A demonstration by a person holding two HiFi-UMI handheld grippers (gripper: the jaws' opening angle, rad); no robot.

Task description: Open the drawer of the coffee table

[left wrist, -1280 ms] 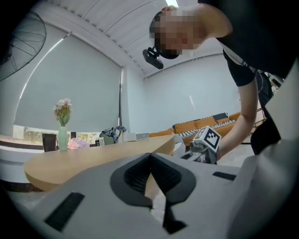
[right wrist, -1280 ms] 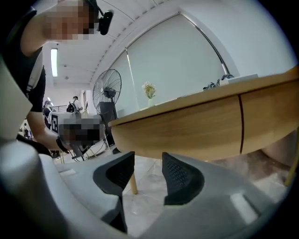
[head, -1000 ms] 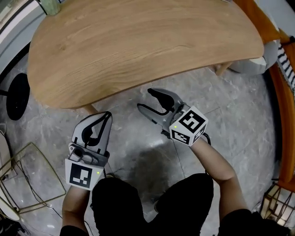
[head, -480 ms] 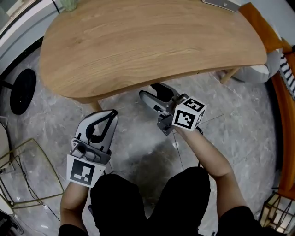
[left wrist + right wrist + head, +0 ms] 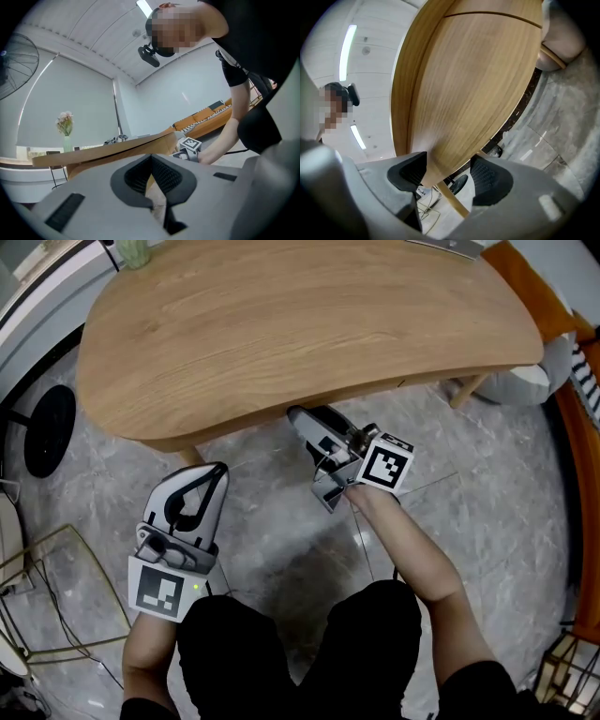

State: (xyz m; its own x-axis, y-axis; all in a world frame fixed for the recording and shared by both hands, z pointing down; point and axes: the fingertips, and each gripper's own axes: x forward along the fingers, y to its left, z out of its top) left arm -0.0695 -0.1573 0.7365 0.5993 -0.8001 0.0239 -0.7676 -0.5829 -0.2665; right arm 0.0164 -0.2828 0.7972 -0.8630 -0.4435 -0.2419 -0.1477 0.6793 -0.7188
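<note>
- Since 1 second ago the right gripper (image 5: 314, 420) has rolled and reached the coffee table (image 5: 281, 324) rim. Its 2 jaws have just been opening and now straddle the wooden edge unpinched.
- The drawer (image 5: 352, 397) sits shut in that edge, likely the target.
- The left gripper (image 5: 214, 474) waits aside, jaws pressed together, empty.

Bright, even light; ceiling strip (image 5: 348, 51) glowing at ten o'clock, soft shadow on the floor (image 5: 305, 563), fisheye edges bending, corners black.
</note>
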